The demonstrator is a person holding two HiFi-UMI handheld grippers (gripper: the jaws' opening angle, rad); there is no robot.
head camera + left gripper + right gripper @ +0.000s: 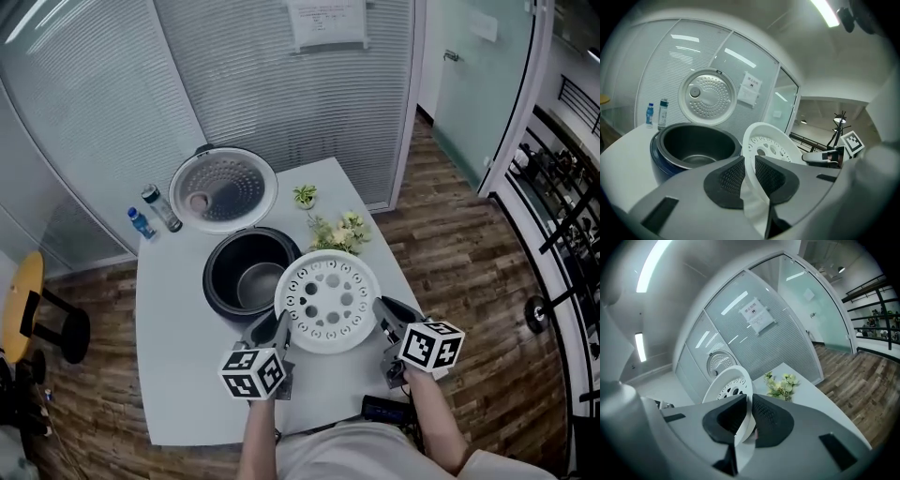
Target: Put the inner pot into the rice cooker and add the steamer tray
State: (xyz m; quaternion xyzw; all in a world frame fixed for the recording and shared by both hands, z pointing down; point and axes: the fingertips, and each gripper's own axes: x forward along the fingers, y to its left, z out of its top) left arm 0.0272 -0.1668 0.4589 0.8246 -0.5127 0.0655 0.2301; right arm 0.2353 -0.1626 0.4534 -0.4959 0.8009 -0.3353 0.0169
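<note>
A white round steamer tray (328, 300) with several holes hangs in the air just in front of the rice cooker (217, 292). My left gripper (279, 330) is shut on the tray's left rim (751, 154), and my right gripper (382, 317) is shut on its right rim (746, 418). The dark inner pot (251, 275) sits inside the blue cooker body (658, 161). The cooker's lid (223, 189) stands open behind it, showing its perforated inner plate (704, 96).
Two small bottles (155, 216) stand at the table's back left corner. A spray of pale artificial flowers (339, 231) lies right of the cooker. The white table (178, 356) ends near my body; a dark phone (384, 409) lies at its front edge.
</note>
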